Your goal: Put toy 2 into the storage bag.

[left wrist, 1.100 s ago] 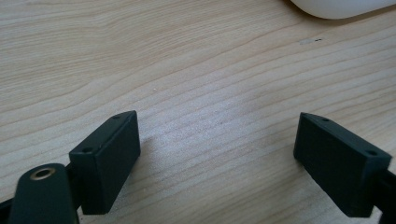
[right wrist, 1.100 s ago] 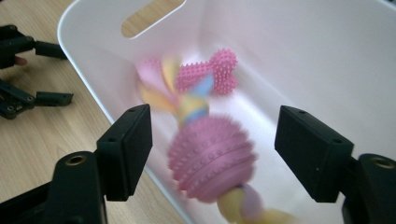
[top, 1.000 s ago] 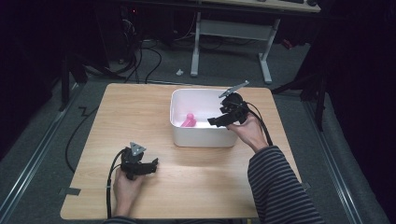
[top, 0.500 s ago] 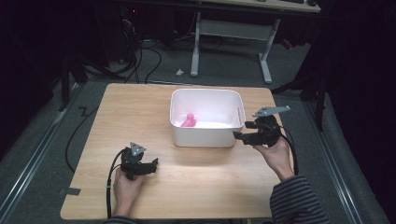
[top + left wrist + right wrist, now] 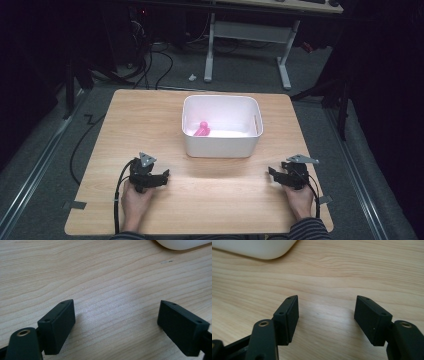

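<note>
Two grippers low on wooden table [image 5: 150,115], jaws wide, empty: left gripper [image 5: 162,176] at 7 o'clock, right gripper [image 5: 272,173] at 5. White bin [image 5: 220,145] centre, toward 12, well apart from both. Pink object [image 5: 202,129] inside, left half.

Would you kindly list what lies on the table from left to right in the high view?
Left gripper → pink object inside the white bin → right gripper.
</note>
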